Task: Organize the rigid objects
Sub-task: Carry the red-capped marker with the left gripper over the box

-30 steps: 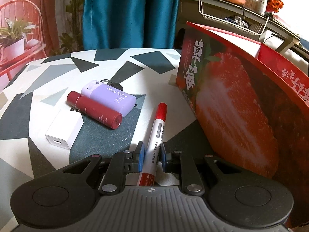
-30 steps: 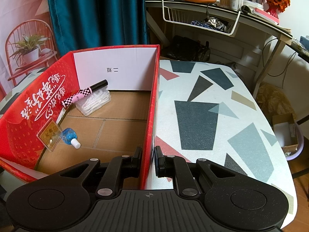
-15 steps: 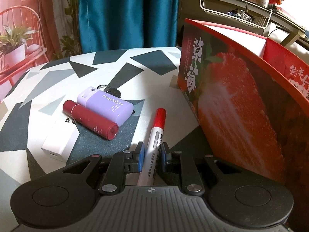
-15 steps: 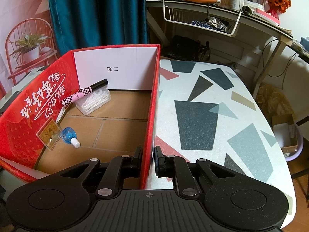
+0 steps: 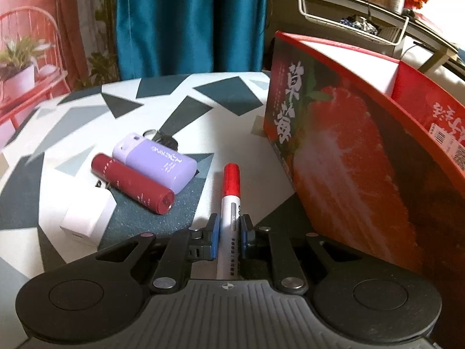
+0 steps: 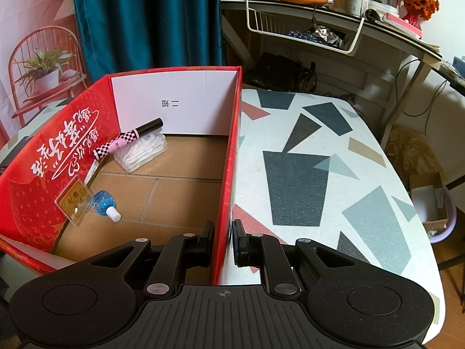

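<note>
A white desk (image 5: pixel 87 107) patterned with dark teal and grey shards carries a red-capped white marker (image 5: pixel 230 203), a lilac case (image 5: pixel 154 160), a maroon tube (image 5: pixel 132 187) and a white charger (image 5: pixel 87 222); the red strawberry-print box (image 6: pixel 229 157), brown inside, holds a pink-and-black chequered pen (image 6: pixel 128 138) and a blue bottle (image 6: pixel 104 203)

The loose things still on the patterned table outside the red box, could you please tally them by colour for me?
Red: 2, the dark red cylindrical tube and the red-capped white marker
Purple: 1, the lilac plastic case
White: 1, the white charger cube
Black: 1, the black keyring item
Total: 5
</note>
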The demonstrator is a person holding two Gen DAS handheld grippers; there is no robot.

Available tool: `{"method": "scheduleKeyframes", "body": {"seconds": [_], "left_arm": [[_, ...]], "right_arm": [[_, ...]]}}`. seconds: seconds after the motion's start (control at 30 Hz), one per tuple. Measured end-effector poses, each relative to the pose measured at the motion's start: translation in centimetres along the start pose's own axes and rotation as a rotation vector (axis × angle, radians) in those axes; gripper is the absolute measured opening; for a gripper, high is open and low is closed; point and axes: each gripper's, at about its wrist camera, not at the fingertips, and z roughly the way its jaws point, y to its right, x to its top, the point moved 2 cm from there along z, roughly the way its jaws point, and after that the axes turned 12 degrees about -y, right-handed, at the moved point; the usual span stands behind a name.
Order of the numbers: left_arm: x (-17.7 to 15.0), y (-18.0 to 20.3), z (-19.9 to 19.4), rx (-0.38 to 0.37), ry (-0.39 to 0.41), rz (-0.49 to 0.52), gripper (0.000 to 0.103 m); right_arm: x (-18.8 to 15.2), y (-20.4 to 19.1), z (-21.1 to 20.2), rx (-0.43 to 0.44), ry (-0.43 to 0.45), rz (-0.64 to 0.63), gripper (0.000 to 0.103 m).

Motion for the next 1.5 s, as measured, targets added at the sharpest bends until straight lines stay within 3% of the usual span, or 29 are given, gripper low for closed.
{"method": "scheduleKeyframes", "body": {"seconds": [0.43, 0.63, 0.8, 1.17, 1.5], "left_arm": [[2.9, -0.7, -4.7, -0.042, 0.123, -0.020, 0.016], [5.2, 1.1, -8.6, -0.127, 0.231, 0.038, 0.016], [7.3, 4.0, -9.5, -0.206, 0.268, 0.093, 0.016], [8.1, 8.9, -5.0, -0.230, 0.170, 0.255, 0.016], [7.9, 8.9, -3.1, -0.241, 0.115, 0.248, 0.016]], "right_arm": [[0.0, 0.0, 0.0, 0.000, 0.000, -0.001, 0.012], [0.1, 0.0, 0.0, -0.001, -0.001, -0.003, 0.012], [0.1, -0.1, 0.0, -0.003, -0.005, -0.005, 0.012], [0.2, -0.1, 0.0, -0.006, -0.008, -0.009, 0.012], [0.2, -0.2, 0.1, -0.007, -0.011, -0.010, 0.012]]}}
